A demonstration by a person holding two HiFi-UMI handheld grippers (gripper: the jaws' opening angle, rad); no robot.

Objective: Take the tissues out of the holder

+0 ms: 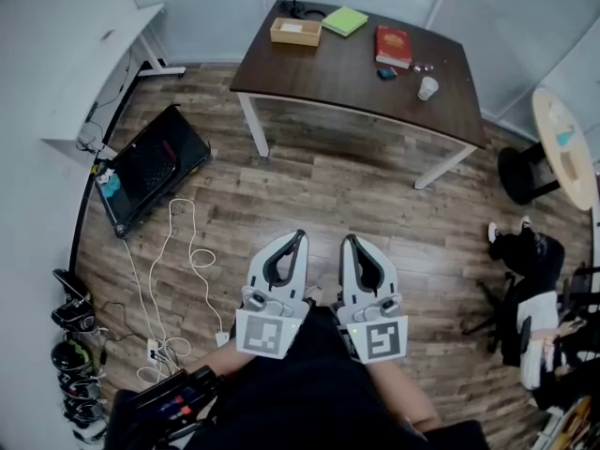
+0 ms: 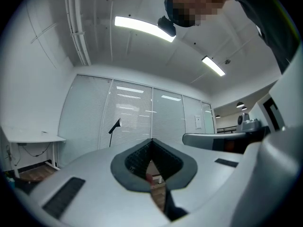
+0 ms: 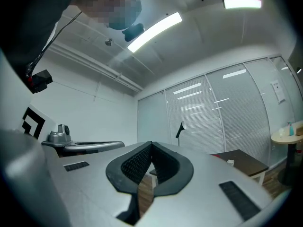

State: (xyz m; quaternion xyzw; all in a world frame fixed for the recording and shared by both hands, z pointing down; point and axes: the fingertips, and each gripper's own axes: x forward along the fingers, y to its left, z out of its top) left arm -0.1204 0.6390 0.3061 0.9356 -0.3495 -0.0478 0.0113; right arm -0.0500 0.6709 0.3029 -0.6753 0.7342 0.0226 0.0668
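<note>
The tissue holder (image 1: 295, 31) is a light wooden box with a white tissue in its slot. It stands at the far left end of the dark table (image 1: 347, 78), well ahead of me. Both grippers hang close to my body over the wooden floor, far from the table. My left gripper (image 1: 299, 237) is shut with nothing in it, its tips meeting in the left gripper view (image 2: 151, 140). Beside it, my right gripper (image 1: 348, 240) is shut and empty too, its pads closed together in the right gripper view (image 3: 151, 144).
The table also carries a green notepad (image 1: 345, 21), a red book (image 1: 393, 46), a white cup (image 1: 427, 88) and a lamp base (image 1: 305, 9). A black flat machine (image 1: 150, 167) and white cables (image 1: 178, 279) lie on the floor at left. A chair (image 1: 525, 172) and a round table (image 1: 564, 143) stand at right.
</note>
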